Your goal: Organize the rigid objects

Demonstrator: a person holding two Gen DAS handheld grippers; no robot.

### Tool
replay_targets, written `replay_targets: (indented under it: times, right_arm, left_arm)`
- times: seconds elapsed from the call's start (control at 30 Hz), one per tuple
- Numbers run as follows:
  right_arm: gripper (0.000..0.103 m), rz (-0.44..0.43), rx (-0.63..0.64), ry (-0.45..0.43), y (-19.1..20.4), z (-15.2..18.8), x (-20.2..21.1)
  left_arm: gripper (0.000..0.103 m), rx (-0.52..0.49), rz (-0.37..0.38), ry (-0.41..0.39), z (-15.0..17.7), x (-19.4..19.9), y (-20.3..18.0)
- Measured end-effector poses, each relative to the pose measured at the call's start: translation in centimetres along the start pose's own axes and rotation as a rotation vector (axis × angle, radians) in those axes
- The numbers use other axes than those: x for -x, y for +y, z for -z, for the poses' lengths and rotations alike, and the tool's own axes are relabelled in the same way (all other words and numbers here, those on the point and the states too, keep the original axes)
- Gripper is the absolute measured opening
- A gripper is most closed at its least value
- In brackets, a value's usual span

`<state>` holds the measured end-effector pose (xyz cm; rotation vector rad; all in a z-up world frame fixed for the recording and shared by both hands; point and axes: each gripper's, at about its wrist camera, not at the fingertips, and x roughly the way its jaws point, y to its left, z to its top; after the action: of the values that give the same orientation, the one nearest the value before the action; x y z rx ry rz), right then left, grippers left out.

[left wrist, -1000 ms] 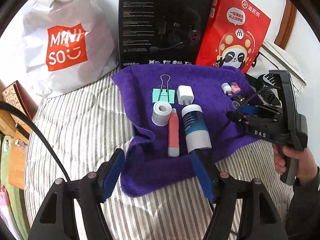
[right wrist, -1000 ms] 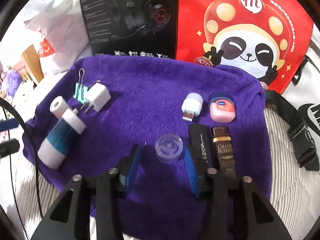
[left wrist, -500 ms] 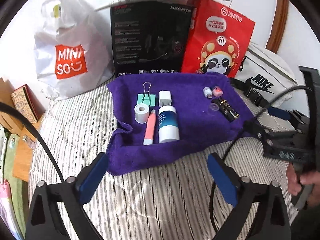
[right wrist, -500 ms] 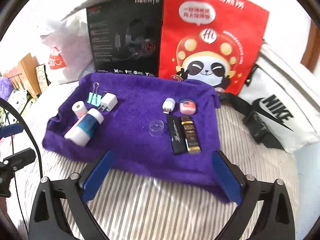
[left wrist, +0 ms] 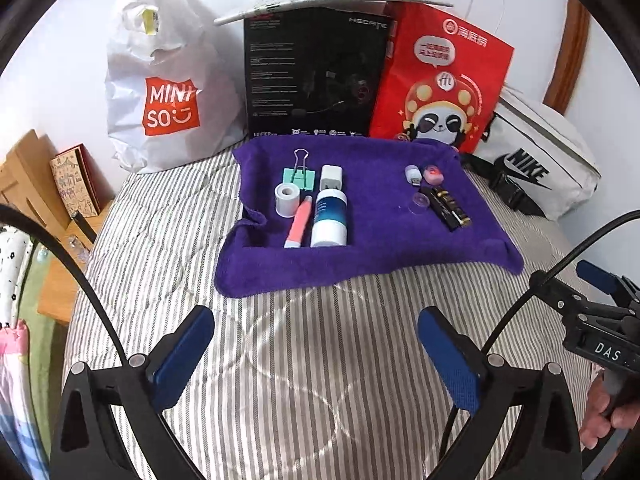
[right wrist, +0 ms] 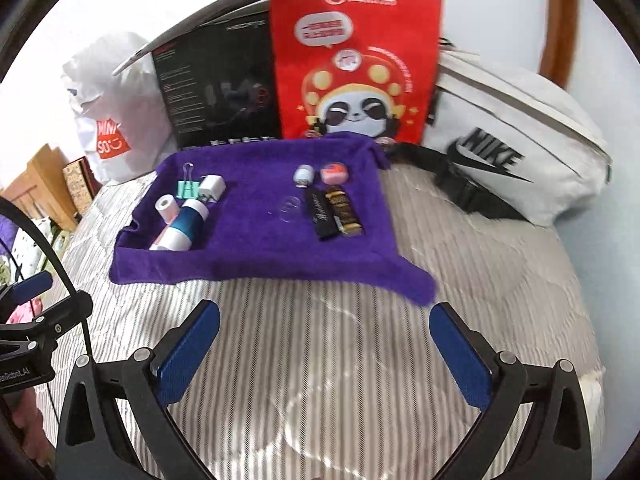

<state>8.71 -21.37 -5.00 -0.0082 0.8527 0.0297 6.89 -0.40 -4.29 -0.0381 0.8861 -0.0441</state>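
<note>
Soft cloth, shiny plastic

You see a fuzzy purple towel (left wrist: pixel 360 248), a crinkly plastic bag (left wrist: pixel 168 92), and a glossy red bag (right wrist: pixel 356 60).

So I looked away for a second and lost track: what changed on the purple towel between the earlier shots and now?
Both grippers pulled back off the purple towel and opened wide. The left gripper left the white-and-teal bottle; the right gripper left the clear round lid beside the black sachets. Neither holds anything. The items lie as before.
</note>
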Motion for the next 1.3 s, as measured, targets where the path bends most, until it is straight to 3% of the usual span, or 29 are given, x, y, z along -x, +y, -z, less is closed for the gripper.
replay_targets:
  times: [0.3, 1.3]
  right_arm:
    - [0.103, 0.064, -0.001, -0.002, -1.6, 1.2, 1.9]
    - [0.103, 0.049, 0.006, -0.019, -1.2, 1.5, 3.4]
  left_arm:
    - [0.103, -0.029, -0.012, -0.038, 0.3, 2.2, -1.1]
    - [0.103, -0.055, -0.014, -0.018, 0.8, 2.4, -1.9]
